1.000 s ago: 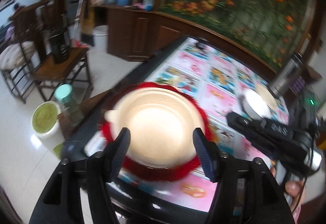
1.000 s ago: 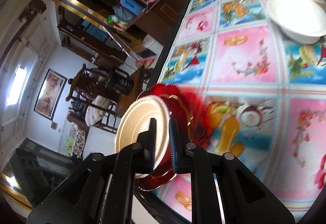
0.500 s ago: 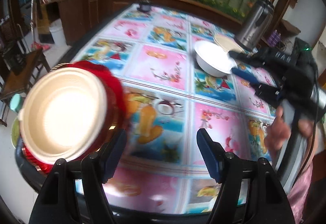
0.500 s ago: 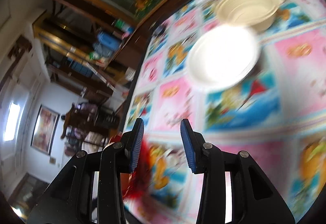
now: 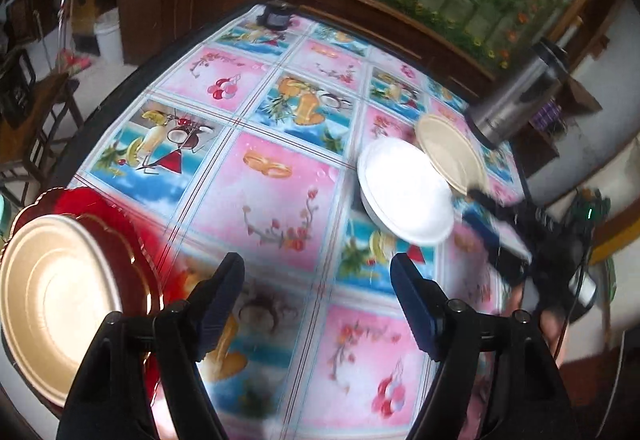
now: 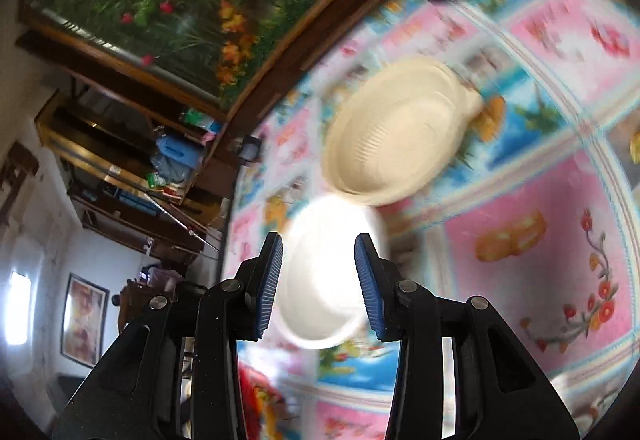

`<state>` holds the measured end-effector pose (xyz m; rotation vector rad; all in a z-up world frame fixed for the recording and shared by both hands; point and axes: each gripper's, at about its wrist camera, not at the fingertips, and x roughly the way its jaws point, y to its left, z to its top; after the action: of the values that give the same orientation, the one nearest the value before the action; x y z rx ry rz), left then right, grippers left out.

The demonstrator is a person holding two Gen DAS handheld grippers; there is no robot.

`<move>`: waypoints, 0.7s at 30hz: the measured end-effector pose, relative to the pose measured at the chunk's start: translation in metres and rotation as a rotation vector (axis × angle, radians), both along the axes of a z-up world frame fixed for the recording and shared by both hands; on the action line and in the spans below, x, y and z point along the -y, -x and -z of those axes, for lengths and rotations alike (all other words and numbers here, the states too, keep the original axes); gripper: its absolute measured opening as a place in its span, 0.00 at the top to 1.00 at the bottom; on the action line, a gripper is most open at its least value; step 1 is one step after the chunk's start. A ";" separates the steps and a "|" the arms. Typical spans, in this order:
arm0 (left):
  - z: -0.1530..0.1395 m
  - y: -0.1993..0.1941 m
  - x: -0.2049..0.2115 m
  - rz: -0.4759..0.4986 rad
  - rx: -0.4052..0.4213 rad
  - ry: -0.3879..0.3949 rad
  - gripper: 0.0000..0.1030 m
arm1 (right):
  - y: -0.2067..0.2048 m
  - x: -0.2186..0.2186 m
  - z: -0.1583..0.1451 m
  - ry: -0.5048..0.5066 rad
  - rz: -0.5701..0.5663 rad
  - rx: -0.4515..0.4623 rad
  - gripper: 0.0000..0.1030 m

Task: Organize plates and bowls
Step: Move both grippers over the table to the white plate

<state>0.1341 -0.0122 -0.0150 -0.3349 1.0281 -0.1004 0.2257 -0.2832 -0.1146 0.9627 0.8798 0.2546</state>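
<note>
A gold plate lies on a red scalloped plate at the table's near left edge. A white bowl and a cream bowl sit side by side at the far right. My left gripper is open and empty above the tablecloth, right of the plates. My right gripper is open and empty, pointing at the white bowl with the cream bowl just beyond; it also shows blurred in the left wrist view.
A steel thermos stands behind the cream bowl. A small dark object sits at the table's far edge. The fruit-patterned tablecloth covers the table. Chairs and a cabinet stand to the left.
My right gripper let go of the gold plate on the red plate, opened, and swung to the white bowl. My left gripper turned right, away from the plates.
</note>
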 end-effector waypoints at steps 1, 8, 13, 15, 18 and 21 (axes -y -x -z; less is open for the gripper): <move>0.003 -0.007 -0.001 -0.015 -0.008 0.011 0.27 | -0.002 0.005 0.006 -0.028 -0.005 -0.026 0.63; 0.022 -0.050 0.010 -0.093 -0.053 0.086 0.27 | -0.002 0.024 0.022 -0.119 0.012 -0.043 0.63; 0.027 -0.067 0.024 -0.118 -0.037 0.082 0.27 | 0.000 0.021 0.027 -0.169 0.021 -0.028 0.63; 0.028 -0.072 0.028 -0.138 -0.019 0.080 0.27 | 0.001 0.020 0.024 -0.168 0.026 -0.003 0.63; 0.029 -0.080 0.031 -0.166 0.022 0.051 0.27 | 0.002 0.018 0.021 -0.169 0.030 0.014 0.63; 0.031 -0.087 0.034 -0.173 0.054 0.015 0.27 | 0.001 0.013 0.019 -0.149 0.020 0.010 0.63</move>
<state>0.2207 -0.0457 -0.0465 -0.4308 0.9419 0.0385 0.2252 -0.2967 -0.1340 1.1072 0.8503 0.3105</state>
